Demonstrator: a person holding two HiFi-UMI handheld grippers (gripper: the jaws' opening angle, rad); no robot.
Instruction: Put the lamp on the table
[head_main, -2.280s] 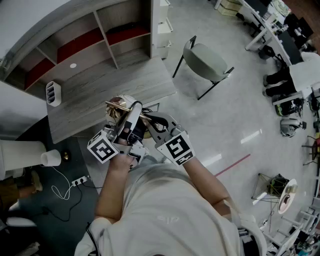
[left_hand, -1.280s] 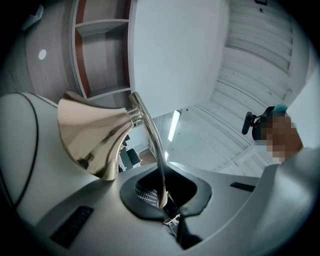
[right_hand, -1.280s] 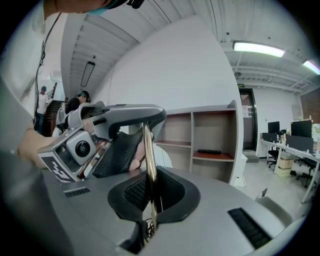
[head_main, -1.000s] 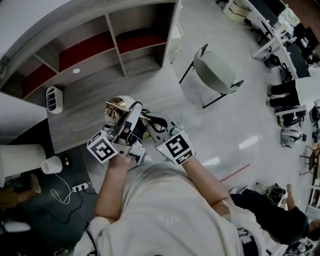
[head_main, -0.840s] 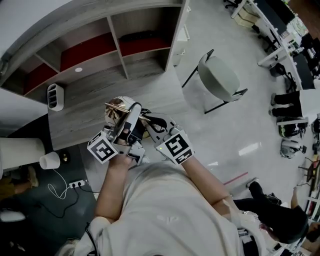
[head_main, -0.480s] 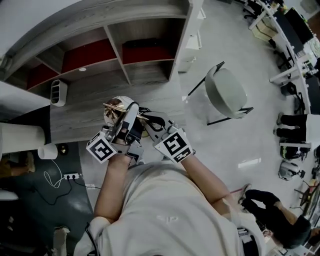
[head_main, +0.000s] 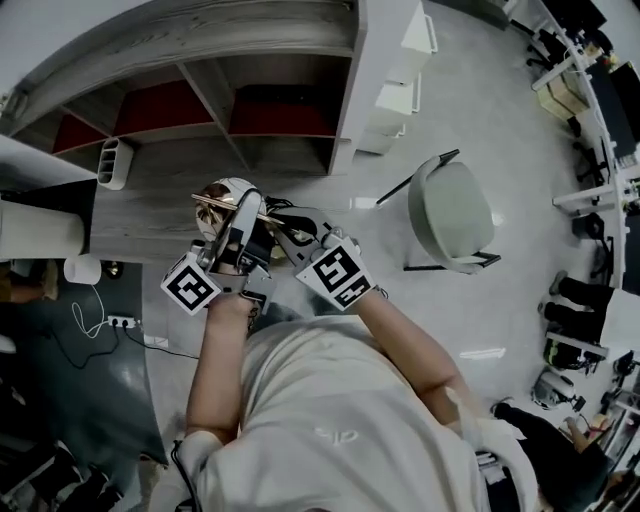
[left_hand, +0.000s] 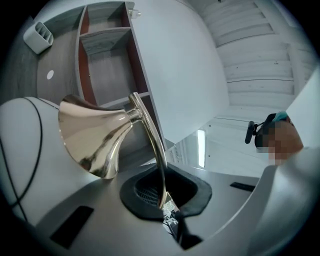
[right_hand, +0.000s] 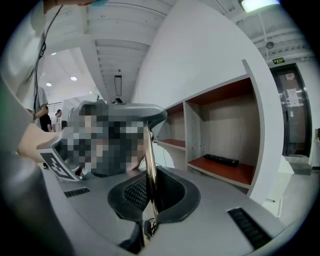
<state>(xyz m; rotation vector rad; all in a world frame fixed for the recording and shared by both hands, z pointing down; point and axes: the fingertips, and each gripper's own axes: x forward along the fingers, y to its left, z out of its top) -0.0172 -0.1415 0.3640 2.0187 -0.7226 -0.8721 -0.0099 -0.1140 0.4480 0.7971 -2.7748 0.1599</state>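
The person holds the lamp (head_main: 222, 196) up in the air with both grippers. The left gripper (head_main: 245, 212) is shut tight on the thin gold stem (left_hand: 150, 140), close to the gold cone (left_hand: 92, 135). The right gripper (head_main: 283, 225) is shut on the same stem too. The lamp hangs over the near edge of the worktop (head_main: 150, 215) and is not on it yet. How high up it is seems hard to tell from the head view.

The stem is thin and smooth, so it could slip or spin in the pads. The top end looks big, so it could tip the lamp over. If the two grippers twist different ways, the stem may bend. Set down too near the edge, the lamp could fall to the floor. It might also bump the shelf (head_main: 260, 110) behind.
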